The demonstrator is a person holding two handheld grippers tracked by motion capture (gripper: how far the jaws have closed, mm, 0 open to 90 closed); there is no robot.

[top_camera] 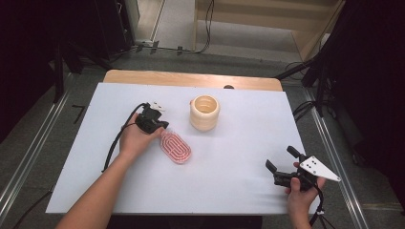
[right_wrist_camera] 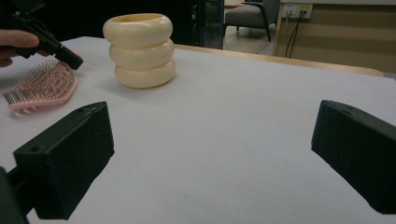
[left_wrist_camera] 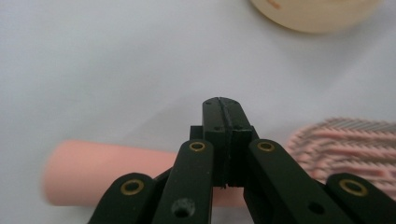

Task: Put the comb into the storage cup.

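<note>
Table (top_camera: 229,162), largest item: flat, covered by a smooth white sheet, bare wood strip showing along the far edge. Next in size, cream holder (top_camera: 205,112): upright, shaped as three stacked rounded rings, smooth matte finish, open at the top; interior visible from the high view only as a shadowed ribbed wall, contents not determinable; cropped at the top edge of the left gripper view (left_wrist_camera: 317,14). Pink hairbrush (top_camera: 175,147): oval plastic head lying flat on the sheet, bristles up in concentric rows, positioned just front-left of the holder and clear of it; handle end covered by the left hand in the high view, seen as a smooth pink bar (left_wrist_camera: 116,172) in the left gripper view, blurred and partly hidden behind the jaws. Left gripper (top_camera: 162,126): black, jaws pressed fully together with no gap, poised at the handle end of the brush; contact with the handle not determinable. Right gripper (top_camera: 282,160): near the front right corner of the table, well apart from brush and holder, jaws spread wide with nothing between, flat black rubbery pads (right_wrist_camera: 65,158) cut off at the frame edges.
</note>
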